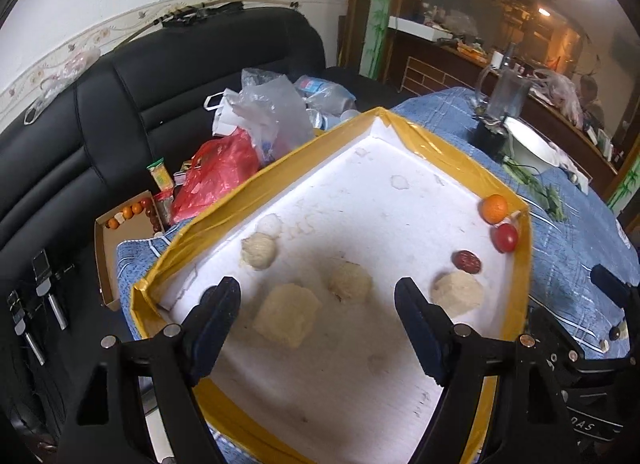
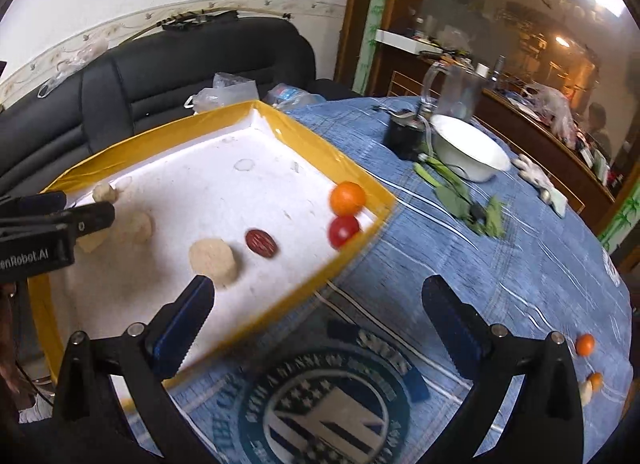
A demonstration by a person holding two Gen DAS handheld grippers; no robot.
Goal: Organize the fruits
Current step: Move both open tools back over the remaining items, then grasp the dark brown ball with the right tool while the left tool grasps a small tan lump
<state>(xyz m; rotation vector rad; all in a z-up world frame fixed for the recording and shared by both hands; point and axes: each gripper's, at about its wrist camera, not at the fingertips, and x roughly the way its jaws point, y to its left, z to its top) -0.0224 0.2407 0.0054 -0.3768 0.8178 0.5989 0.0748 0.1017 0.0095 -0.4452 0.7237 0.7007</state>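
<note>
Tray (image 1: 460, 161), ahead of left gripper (image 1: 318, 296): one orange (image 1: 494, 208), one tomato (image 1: 505, 237), one red date (image 1: 466, 262), four pale lumps (image 1: 457, 290). Right gripper (image 2: 318, 296): two oranges (image 2: 585, 344) at right. Both grippers agape, empty.

Tray (image 1: 456, 151) middle floor bare, open from above. 4 pale lumps (image 1: 287, 314) crowd near side. Orange (image 1: 494, 208), tomato (image 1: 505, 237), red date (image 1: 466, 262) hug right wall. Blue cloth (image 2: 500, 264) right of tray free; bowl (image 2: 468, 147), jug (image 2: 456, 91) block far edge.
</note>
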